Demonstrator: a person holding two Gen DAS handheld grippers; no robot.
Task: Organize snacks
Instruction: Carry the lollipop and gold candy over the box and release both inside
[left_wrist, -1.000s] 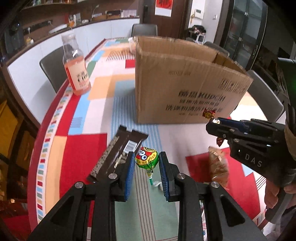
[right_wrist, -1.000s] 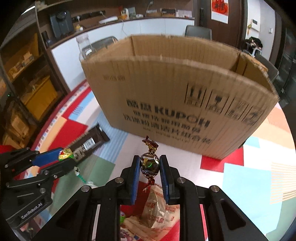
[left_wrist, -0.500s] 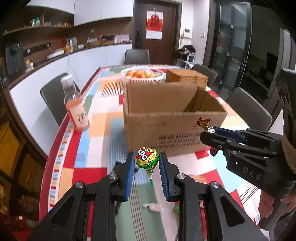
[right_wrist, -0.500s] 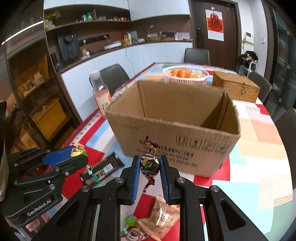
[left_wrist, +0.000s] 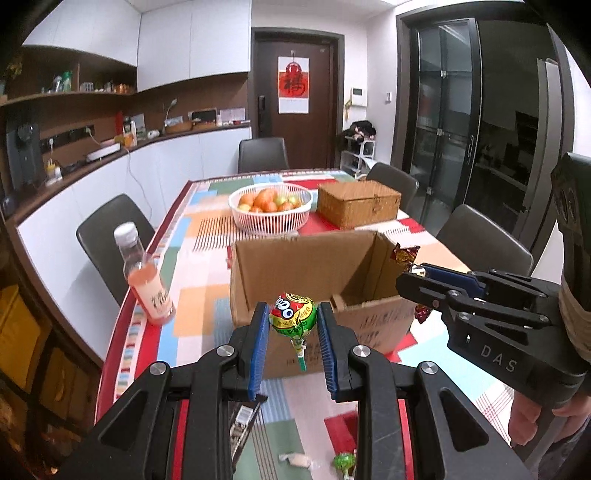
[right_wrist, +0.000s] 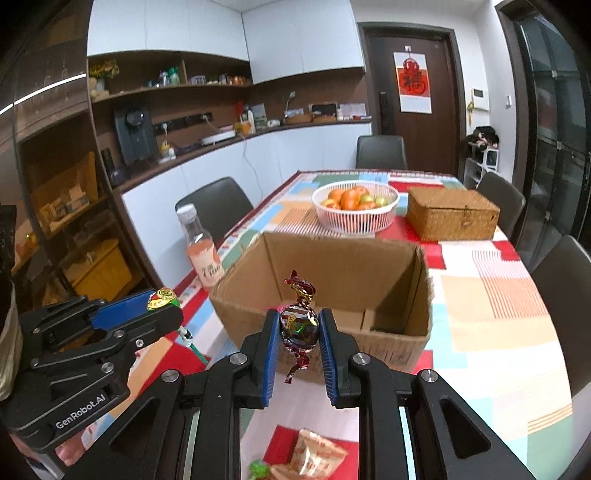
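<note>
Bottle (left_wrist: 146, 280): stands upright at the far left edge of the bench (left_wrist: 207, 295), half full of pink drink; not part of the work now.
Left gripper (left_wrist: 293, 332): the blue fingers (left_wrist: 258, 339) are closed on the lollipop, with only its head between them.
Lollipop (left_wrist: 293, 316): held in the air in front of the near wall of the box, stick pointing down. It looks light and hard under a smooth foil wrapper, so it may slip; I judge the round head is the better place to hold, not the thin stick.
Box (right_wrist: 332, 295): open cardboard box in the middle of the bench, a little below and beyond both grippers; it seems almost empty.
Right gripper (right_wrist: 299, 339): fingers closed on the candy, pressing its round body.
Candy (right_wrist: 298, 328): held near the front rim of the box. Small and light, with crinkly foil and twisted ends which are soft, so the firm middle is the right place.
Snack packet (right_wrist: 317, 454): lies on the bench, near side, under the right gripper.
</note>
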